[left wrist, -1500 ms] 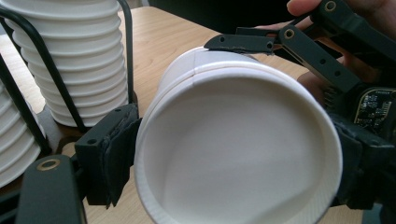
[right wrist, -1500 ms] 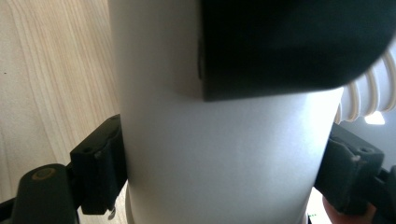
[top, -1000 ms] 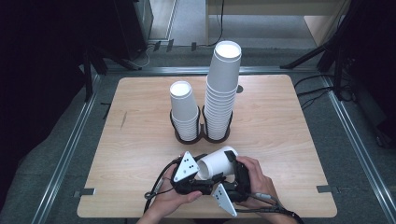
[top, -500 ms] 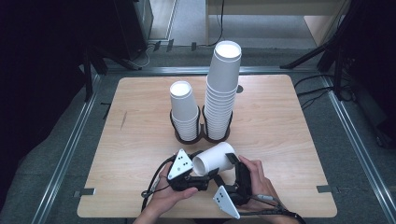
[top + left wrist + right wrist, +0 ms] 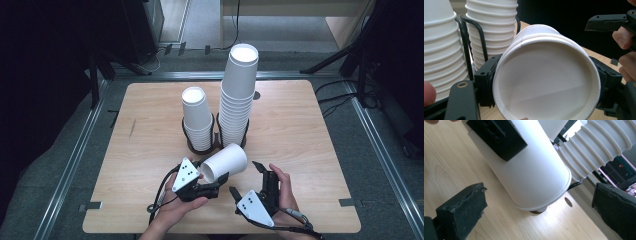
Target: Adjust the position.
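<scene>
A single white paper cup [image 5: 225,162] lies on its side just above the table, held near its rim by my left gripper [image 5: 212,171], which is shut on it. In the left gripper view the cup's open mouth [image 5: 546,82] faces the camera between both black pads [image 5: 486,82]. My right gripper [image 5: 245,177] stands to the right of the cup, apart from it. Its jaws have just been opening, and now they are wide with nothing between the pads [image 5: 464,212]. The cup's base [image 5: 529,170] lies ahead of them.
Two stacks of white cups stand in black wire holders [image 5: 200,147] mid-table: a short stack [image 5: 196,120] and a tall stack [image 5: 239,95] right behind the held cup. The wooden table [image 5: 310,130] has bare room to either side.
The right gripper let go of the cup's base, opened wide and drew back to the right. The left gripper kept the cup and barely moved.
</scene>
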Tool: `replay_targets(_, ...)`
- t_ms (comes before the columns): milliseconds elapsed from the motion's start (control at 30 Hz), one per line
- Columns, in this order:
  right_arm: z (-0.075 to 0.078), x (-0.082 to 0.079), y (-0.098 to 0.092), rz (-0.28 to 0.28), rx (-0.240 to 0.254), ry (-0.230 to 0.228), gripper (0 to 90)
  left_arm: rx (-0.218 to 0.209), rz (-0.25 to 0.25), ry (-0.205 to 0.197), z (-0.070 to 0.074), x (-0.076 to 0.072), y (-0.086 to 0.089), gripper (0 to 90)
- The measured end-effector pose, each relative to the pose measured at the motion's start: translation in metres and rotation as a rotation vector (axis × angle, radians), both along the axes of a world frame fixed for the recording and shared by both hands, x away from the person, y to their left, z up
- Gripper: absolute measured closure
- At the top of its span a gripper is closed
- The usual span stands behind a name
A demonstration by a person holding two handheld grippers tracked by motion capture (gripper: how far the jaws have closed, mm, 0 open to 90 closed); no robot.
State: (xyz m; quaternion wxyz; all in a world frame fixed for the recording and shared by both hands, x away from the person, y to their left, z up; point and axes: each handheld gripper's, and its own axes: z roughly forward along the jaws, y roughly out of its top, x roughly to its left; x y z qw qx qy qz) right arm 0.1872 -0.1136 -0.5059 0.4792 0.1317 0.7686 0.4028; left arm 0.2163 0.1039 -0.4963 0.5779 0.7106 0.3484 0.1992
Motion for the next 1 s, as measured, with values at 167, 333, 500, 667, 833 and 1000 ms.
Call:
replay_targets(167,0.004,0.002,-0.003,0.002,0.081,0.078,0.0,-0.010,0.021,-0.028,-0.001,0.000,0.000,23.1)
replay_targets(333,0.012,0.009,-0.013,-0.030,0.276,0.218,0.9,-0.037,0.036,-0.048,-0.002,0.000,0.002,23.0)
replay_targets(500,0.017,0.014,-0.020,-0.041,0.439,0.301,1.7,-0.050,0.043,-0.070,-0.002,-0.001,0.002,23.0)
replay_targets(667,0.019,0.019,-0.024,-0.100,0.554,0.357,1.7,-0.070,0.046,-0.089,-0.003,-0.001,0.003,22.9)
replay_targets(833,0.021,0.024,-0.028,-0.127,0.724,0.486,1.7,-0.085,0.055,-0.113,-0.005,-0.002,0.003,23.0)
replay_targets(1000,0.023,0.029,-0.031,-0.158,0.889,0.633,1.6,-0.105,0.061,-0.127,-0.007,-0.002,0.002,22.9)
